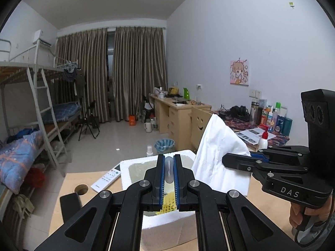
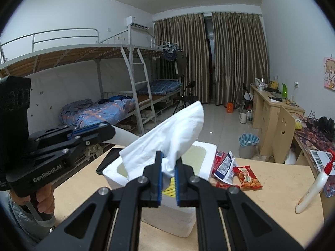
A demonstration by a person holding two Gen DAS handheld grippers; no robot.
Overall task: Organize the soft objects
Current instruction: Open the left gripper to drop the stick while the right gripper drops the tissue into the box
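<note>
- Roughly midway, I judge: my left gripper (image 1: pixel 169 174) has its fingers nearly closed on a small translucent sliver; whether that is a thin fold of the white cloth (image 2: pixel 167 133), I cannot tell from the left wrist view.
- In the right wrist view the left gripper (image 2: pixel 114 131) reaches toward the cloth's left edge, but the contact point is hidden behind the fabric.
- Between both hands, the cloth hangs lifted above the open white foam box (image 2: pixel 206 149) on the counter (image 2: pixel 272 188); it is not yet inside.
- Down in the box, something yellow with a dotted pattern (image 2: pixel 170 190) already lies at the bottom, partly hidden by my fingers.
- My right gripper (image 2: pixel 168 174) is clamped tight on the cloth's lower bunched corner.
- Still loose on the counter to the right are snack packets (image 2: pixel 247 177) and a white bottle (image 2: pixel 312 190); whether they belong to the job is unclear.
- What remains, as I read it, is lowering or folding the cloth into the box.
</note>
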